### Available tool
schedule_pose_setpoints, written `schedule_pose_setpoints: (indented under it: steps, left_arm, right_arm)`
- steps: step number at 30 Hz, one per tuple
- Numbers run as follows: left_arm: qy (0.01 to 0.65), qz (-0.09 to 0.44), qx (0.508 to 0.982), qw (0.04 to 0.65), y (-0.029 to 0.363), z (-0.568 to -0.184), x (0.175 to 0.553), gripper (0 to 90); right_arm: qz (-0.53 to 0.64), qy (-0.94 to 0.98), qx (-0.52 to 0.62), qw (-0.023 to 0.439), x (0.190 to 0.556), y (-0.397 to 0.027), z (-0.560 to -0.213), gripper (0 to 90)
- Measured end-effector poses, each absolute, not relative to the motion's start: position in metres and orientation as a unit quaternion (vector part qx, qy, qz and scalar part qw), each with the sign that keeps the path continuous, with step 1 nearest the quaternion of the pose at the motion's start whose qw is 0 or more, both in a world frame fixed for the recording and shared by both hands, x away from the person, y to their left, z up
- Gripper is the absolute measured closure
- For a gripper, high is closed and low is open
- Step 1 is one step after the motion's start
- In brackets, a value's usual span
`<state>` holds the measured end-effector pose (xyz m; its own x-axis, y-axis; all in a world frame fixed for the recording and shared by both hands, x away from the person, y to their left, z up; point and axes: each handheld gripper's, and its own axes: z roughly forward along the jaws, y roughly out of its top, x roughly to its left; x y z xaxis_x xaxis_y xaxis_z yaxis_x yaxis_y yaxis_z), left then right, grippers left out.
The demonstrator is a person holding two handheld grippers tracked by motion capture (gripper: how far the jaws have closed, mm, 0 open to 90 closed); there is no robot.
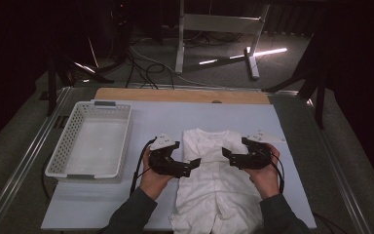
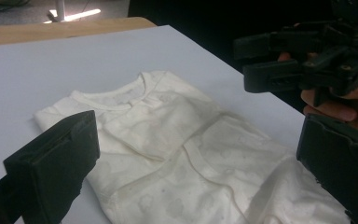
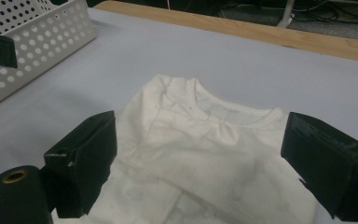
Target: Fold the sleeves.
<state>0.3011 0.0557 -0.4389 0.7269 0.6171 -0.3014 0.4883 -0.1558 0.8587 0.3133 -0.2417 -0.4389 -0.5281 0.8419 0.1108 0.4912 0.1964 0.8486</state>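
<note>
I see a cream-white baby garment (image 1: 217,170) with a faint, pale printed pattern on its fabric. It lies on a pale blue-grey tabletop (image 1: 165,119) with a light wooden strip (image 1: 175,95) at its far edge. The basket (image 1: 63,146) is white, dotted with round holes. My hand-held grippers are black.

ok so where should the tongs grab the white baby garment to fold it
Probably at its two side edges just below the shoulders. The white baby garment lies flat, collar away from the person, sleeves folded in. The left tongs would come in from its left edge, the right tongs from its right, pinching low.
</note>
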Motion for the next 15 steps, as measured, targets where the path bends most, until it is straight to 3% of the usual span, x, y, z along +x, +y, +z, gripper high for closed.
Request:
schedule_pose_setpoints:
  steps: [15]
  left_arm:
    - [0.364, 0.061, 0.758, 0.537, 0.054, -0.440, 0.301, 0.0]
  right_arm:
    - [0.461, 0.741, 0.443, 0.207, 0.289, -0.264, -0.445, 10.4]
